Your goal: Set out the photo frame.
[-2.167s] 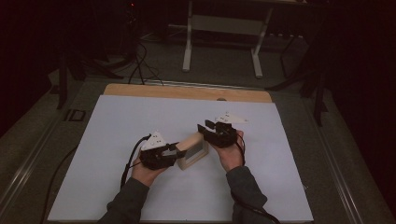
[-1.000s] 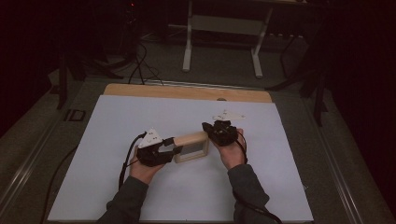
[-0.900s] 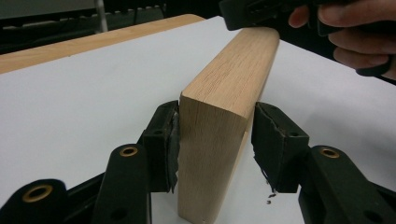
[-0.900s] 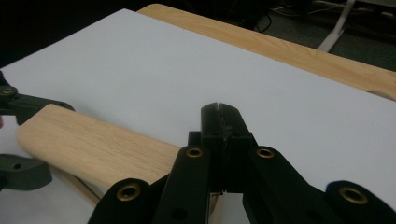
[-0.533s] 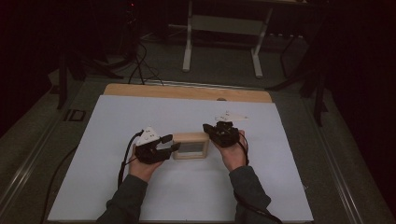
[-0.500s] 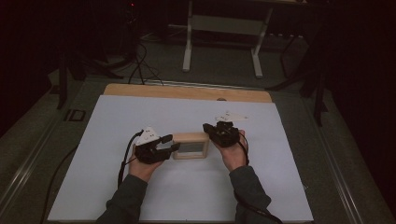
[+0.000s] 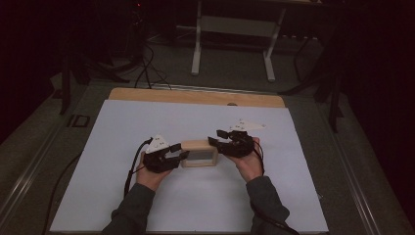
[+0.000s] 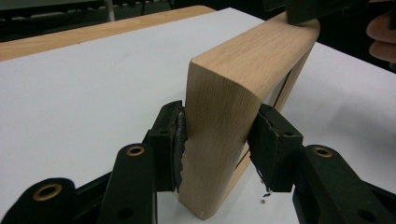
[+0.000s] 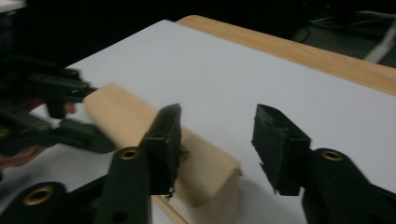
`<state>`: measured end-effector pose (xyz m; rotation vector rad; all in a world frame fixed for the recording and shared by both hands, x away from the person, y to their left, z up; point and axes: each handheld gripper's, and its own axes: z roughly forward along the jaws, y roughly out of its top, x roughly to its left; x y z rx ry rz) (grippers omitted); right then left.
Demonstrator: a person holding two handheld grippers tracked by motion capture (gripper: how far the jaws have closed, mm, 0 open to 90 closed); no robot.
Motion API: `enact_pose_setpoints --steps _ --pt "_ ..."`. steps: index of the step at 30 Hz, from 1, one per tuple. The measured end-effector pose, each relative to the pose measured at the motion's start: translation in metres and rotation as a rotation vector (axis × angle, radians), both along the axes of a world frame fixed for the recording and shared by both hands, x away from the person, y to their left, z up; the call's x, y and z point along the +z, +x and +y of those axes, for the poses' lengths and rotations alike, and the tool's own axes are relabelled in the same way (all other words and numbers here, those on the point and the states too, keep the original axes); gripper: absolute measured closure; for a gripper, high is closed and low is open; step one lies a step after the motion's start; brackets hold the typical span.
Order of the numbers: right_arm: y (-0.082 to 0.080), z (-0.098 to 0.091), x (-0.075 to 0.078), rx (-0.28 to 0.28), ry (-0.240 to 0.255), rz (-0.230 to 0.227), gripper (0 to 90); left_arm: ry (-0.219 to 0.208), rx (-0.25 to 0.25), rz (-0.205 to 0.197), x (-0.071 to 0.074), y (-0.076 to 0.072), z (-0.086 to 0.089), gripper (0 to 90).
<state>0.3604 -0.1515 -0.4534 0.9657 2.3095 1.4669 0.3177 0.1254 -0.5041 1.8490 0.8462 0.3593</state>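
Note:
A light wooden frame stands on edge on the white mat, between my two grippers. My left gripper is shut on the frame's left end. In the left gripper view both pads press the wooden frame from either side, with the left gripper low on that end. My right gripper is at the frame's right end. In the right gripper view the right gripper stands open, jaws wide apart over the frame's top edge, not clamping it.
A strip of bare wooden table runs along the mat's far edge. Beyond it are a white table stand and cables on the dark floor. A cable trails from the left gripper toward the person.
The frame has swung from a slant to lie square with the table's front edge, with both hands following. Over the last half second almost nothing moved.

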Motion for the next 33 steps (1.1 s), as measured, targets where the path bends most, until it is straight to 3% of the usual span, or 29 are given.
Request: enact_pose_setpoints --steps 7,15,24,33 --pt "-0.004 -0.001 -0.003 0.037 -0.004 0.0 36.7 0.014 0.005 -0.001 -0.001 0.001 -0.002 56.8" --pt "-0.007 -0.002 -0.021 0.059 -0.027 0.028 33.9 0.025 0.011 0.007 -0.003 0.002 -0.002 57.0" --pt "-0.007 -0.005 -0.042 0.054 -0.041 0.077 41.9 0.043 0.004 0.017 -0.006 0.003 -0.004 56.3" --pt "-0.007 -0.014 -0.044 0.027 -0.016 0.072 55.1 0.043 0.013 0.027 -0.008 0.005 -0.004 57.2"
